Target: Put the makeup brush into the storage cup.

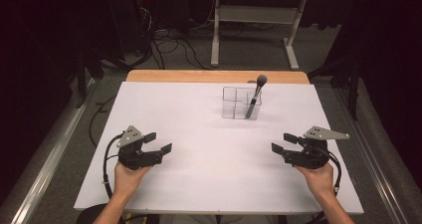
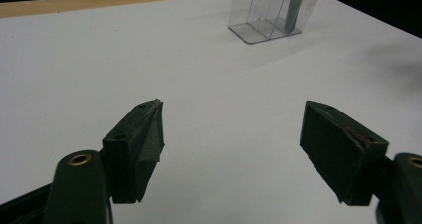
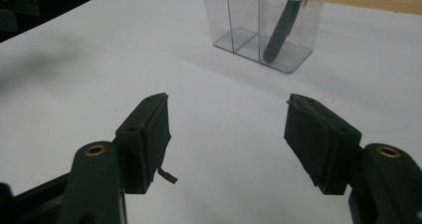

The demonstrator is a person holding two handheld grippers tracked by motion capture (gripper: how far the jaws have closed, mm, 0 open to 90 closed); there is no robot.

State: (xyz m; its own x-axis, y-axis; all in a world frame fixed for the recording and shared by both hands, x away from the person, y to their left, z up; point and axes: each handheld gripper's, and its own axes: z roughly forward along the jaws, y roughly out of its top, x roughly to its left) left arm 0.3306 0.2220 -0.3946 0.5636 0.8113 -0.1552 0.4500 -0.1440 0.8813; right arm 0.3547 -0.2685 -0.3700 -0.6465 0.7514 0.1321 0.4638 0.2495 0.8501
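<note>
From the high view we look forward and down from above the person's edge of the desk (image 1: 199, 174), taking in its whole white top and the floor beyond its far end. The left gripper view sits low and close over that surface, facing the clear organizer (image 2: 271, 15) at about one o'clock, far off. The right gripper view is equally low and faces the organizer at roughly twelve o'clock, somewhat nearer; all three views share it and the white top around it.
</note>
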